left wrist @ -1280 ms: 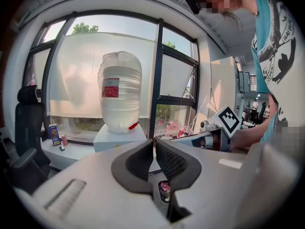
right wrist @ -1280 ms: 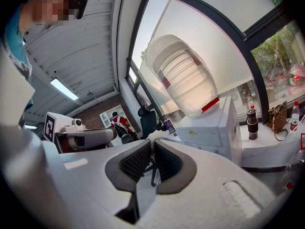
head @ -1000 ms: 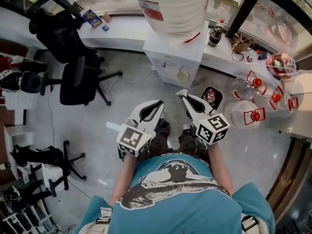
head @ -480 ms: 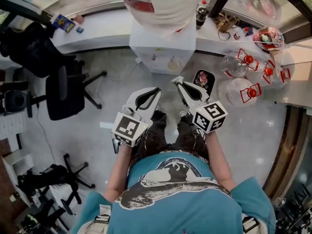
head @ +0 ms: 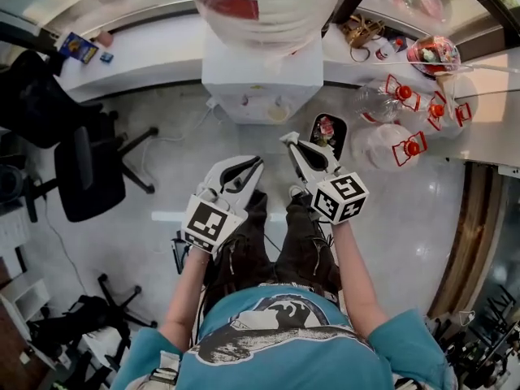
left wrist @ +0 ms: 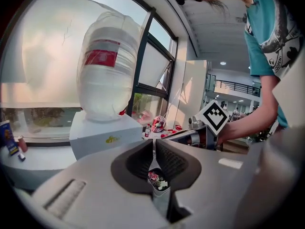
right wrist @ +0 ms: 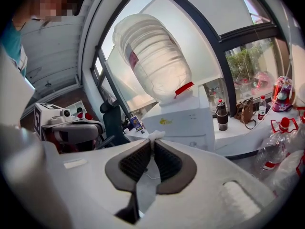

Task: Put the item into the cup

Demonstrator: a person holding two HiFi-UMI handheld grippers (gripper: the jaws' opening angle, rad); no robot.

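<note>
I stand on a grey floor and hold both grippers in front of me at waist height. My right gripper (head: 286,139) is shut on a small crumpled white scrap (right wrist: 155,135) that sticks out past its tips. My left gripper (head: 258,162) is shut too, and nothing shows between its pads (left wrist: 143,159). A black container (head: 327,130) with red and colourful contents stands on the floor just right of the right gripper's tips. It also shows through the gap under the left jaws as a black container (left wrist: 157,179). I cannot make out a cup in any view.
A white water dispenser (head: 258,88) with a wrapped bottle (head: 260,6) stands straight ahead against a white counter (head: 154,51). Empty water jugs with red handles (head: 398,146) lie at the right. A black office chair (head: 81,169) is at the left.
The head view has swung, so the dispenser and jugs have slid left and up. Both grippers keep the same stance and stay shut, a little closer to the black container.
</note>
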